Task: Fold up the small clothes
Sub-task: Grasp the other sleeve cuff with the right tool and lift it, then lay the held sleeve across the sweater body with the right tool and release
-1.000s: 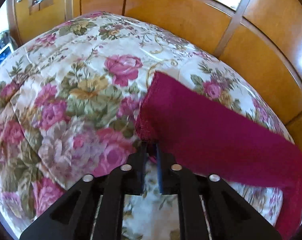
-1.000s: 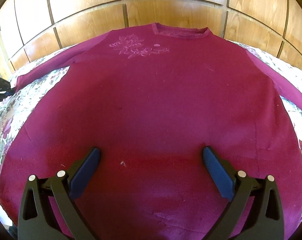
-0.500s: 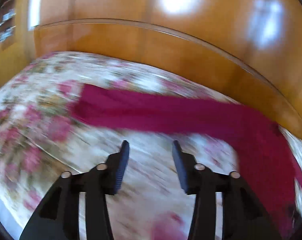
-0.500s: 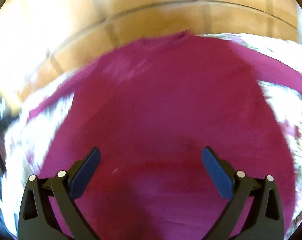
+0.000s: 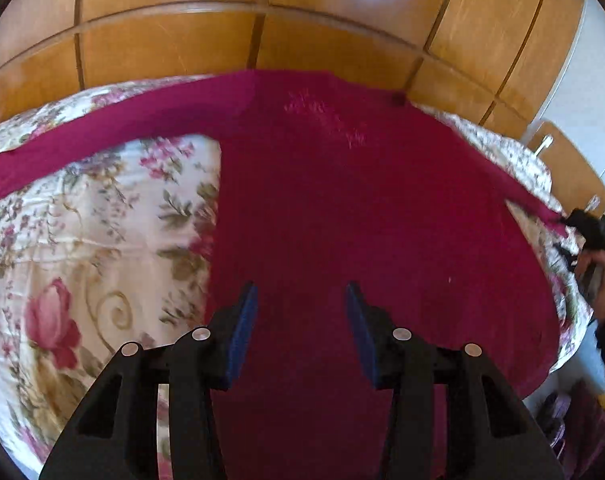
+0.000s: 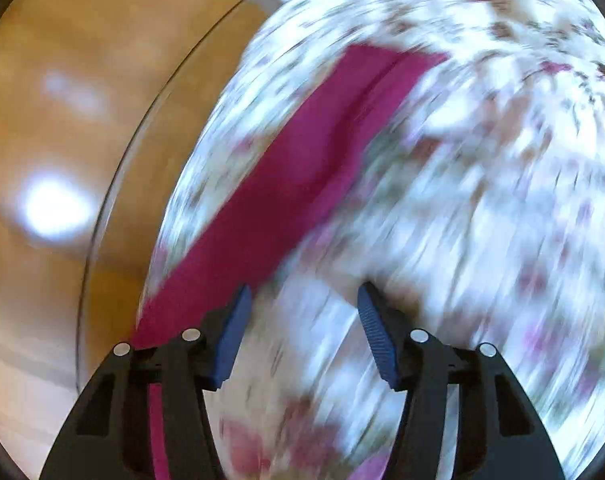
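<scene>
A magenta long-sleeved top (image 5: 362, 220) lies flat, front up, on a floral bedspread (image 5: 102, 240), pale embroidery (image 5: 322, 116) on its chest. One sleeve (image 5: 102, 136) stretches out to the left. My left gripper (image 5: 301, 288) hangs open over the top's body near its left side, nothing between the pads. The right wrist view is blurred. There the other sleeve (image 6: 302, 168) runs diagonally from lower left to upper right. My right gripper (image 6: 305, 288) hovers beside it over the bedspread (image 6: 482, 200), jaws closing, nothing between them.
A wooden panelled wall (image 5: 182, 40) stands right behind the bed. A wooden bedside unit (image 5: 574, 176) is at the far right. A person's hand (image 5: 600, 288) shows at the bed's right edge. Dark items lie on the floor (image 5: 574, 420) below it.
My left gripper let go of the sleeve cuff, opened and swung right over the top's body. My right gripper swung off the body to the other sleeve, rolling, and its jaws narrowed.
</scene>
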Demonstrator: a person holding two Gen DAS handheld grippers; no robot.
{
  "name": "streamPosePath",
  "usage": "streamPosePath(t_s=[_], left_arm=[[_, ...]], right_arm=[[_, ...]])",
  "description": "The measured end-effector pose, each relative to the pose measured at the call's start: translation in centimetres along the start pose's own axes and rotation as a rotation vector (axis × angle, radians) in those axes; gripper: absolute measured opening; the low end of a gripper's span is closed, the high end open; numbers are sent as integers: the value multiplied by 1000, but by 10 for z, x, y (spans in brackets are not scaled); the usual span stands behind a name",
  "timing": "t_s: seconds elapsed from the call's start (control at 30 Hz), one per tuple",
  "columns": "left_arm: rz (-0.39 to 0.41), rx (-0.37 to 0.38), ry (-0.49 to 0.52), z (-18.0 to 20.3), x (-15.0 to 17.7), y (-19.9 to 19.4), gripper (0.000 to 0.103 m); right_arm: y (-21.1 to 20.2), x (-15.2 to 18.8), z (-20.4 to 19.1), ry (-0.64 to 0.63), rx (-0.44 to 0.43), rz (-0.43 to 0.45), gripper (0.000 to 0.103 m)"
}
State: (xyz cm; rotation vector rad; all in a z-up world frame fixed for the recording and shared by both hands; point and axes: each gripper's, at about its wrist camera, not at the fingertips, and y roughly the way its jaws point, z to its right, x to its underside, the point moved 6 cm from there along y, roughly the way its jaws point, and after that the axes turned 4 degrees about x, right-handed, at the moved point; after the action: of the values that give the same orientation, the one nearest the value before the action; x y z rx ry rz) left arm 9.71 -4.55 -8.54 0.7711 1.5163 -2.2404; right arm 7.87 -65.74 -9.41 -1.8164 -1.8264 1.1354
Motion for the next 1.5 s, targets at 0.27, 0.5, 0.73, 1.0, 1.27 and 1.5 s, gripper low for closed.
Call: streamPosePath(t_s=[0.27,0.5,0.73,1.0,1.27,1.5], left_arm=[[-63,-44,-11,9,4,18,44],[-61,-30,-29,7,-4,16,44],[-22,23,-70,2,-14,9,44],[26,35,-60,-6,-21,-9,44],[52,65,-94,-20,-51,-6,44],[53,90,-121,-26,-98,21,44]], right_arm=[[32,-73,25,111,91,53,27],[26,-71,-65,-241,72,83,6],[14,49,-225,-617,-204,-17,6],[46,250,-340,-888,-373,-271,6],[65,345,-359,-993,-417,-405,74],[24,275,-290,-839,-432,-353,74]])
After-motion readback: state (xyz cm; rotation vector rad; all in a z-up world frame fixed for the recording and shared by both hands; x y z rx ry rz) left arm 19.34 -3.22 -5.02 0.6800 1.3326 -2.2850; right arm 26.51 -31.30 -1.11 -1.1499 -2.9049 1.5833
